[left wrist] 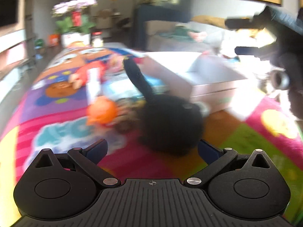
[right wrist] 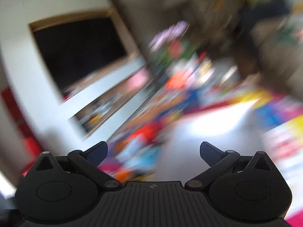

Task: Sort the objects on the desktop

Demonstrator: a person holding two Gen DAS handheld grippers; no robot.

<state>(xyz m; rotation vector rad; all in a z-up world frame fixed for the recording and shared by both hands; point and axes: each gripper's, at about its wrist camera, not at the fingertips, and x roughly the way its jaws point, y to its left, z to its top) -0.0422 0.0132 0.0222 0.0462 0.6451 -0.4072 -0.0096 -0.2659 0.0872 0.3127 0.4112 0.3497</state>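
A black pan (left wrist: 170, 121) lies at centre frame on the colourful table (left wrist: 132, 162), just ahead of the left tool (left wrist: 152, 150), spread wide and empty. An orange ball (left wrist: 103, 112) sits left; white box (left wrist: 198, 75) upper right. Right tool (right wrist: 153, 152) is wide too, its view blurred

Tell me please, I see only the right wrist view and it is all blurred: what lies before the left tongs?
Observer: A black toy lies just ahead of the open left tongs.
Operator: Is there a box for it?
Observer: Yes, an open white box stands behind the toy, to the right.
Operator: Where are my right tongs?
Observer: The right tongs hang open in the air, right of the box.
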